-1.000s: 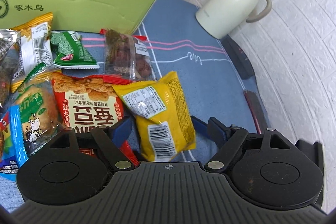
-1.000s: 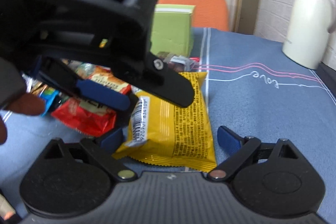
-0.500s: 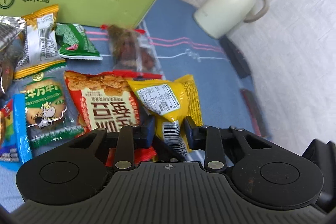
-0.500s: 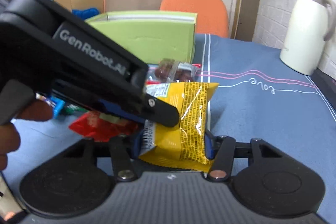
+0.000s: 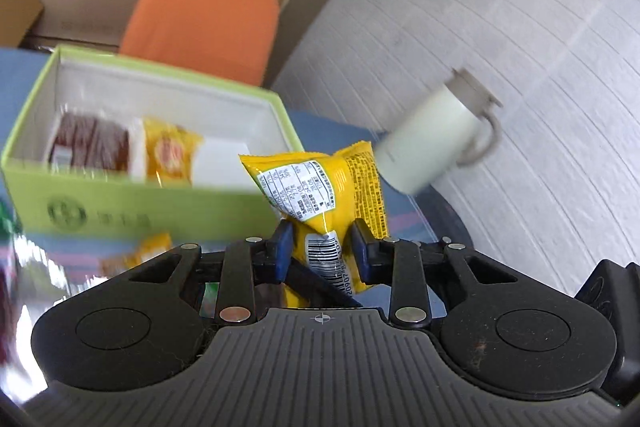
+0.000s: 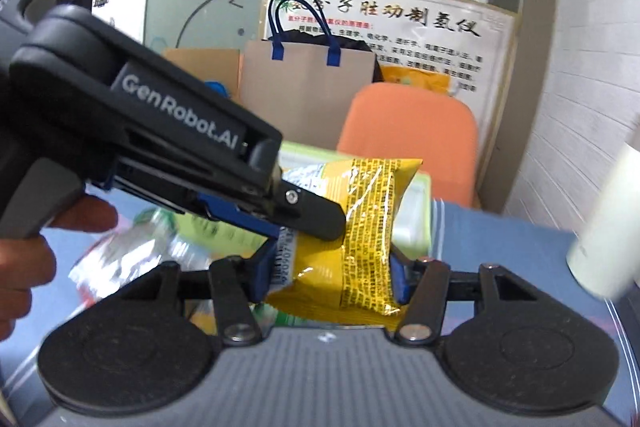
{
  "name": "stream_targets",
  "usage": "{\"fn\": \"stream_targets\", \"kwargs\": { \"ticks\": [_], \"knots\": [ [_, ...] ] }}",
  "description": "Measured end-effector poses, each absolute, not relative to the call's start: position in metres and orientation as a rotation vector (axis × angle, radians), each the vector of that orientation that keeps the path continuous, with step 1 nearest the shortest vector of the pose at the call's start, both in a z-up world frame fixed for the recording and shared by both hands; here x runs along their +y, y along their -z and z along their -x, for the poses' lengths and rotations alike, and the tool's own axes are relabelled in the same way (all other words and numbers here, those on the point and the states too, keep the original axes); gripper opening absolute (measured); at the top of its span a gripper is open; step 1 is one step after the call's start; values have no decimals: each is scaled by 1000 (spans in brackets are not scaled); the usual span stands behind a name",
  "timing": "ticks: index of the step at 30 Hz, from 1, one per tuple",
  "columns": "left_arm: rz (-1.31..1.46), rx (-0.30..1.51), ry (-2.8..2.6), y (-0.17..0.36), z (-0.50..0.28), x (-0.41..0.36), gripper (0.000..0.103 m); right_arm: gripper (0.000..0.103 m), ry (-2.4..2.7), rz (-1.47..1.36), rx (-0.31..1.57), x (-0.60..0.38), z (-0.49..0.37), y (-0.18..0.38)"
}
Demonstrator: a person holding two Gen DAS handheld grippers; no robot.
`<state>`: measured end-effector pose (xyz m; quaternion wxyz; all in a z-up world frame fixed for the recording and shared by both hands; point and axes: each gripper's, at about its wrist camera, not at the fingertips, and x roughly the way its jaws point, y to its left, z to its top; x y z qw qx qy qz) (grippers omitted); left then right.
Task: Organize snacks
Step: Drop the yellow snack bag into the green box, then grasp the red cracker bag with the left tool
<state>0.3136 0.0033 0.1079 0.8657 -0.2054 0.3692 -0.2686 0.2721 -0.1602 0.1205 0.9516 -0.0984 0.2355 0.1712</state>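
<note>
Both hand-held grippers, left and right, are clamped on one yellow snack packet, held above the desk near the green box. Two snacks are already boxed; others remain outside.

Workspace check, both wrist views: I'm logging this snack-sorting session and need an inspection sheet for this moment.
Surface: blue tablecloth with pink stripes.
Job's things: yellow snack packet lifted off the table, held by both grippers; green box open, with a brown packet and a yellow-orange packet inside.
Clutter: blurred loose snack packets on the cloth; white jug near the wall.
Grippers: left gripper shut on the packet's barcode end; right gripper grips it across its width, pads pressing, jaws easing open slightly.
Cables: nothing seen.
Surroundings: orange chair, paper bag, wall posters, white brick wall.
</note>
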Motion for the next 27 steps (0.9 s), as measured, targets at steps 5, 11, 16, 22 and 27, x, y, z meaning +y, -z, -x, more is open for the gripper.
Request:
{"fn": "stream_targets", "kwargs": {
  "ticks": [5,11,16,22,27],
  "knots": [
    [390,806,503,-106,-393,-2,9,59,-372,181,562,-156,-363,-121],
    [392,886,459,-69,-449,-3,18,72,-398,136,634,-159,-412,-93],
    [394,862,460,-68,-452,3,43,83,-357,115,552,-176,-382,-107],
    [397,744,493,-102,-387,20,57,93,-325,94,460,-199,-310,-128],
    [396,705,547,-104,-308,26,63,94,-349,53,534,-196,-236,-94]
  ]
}}
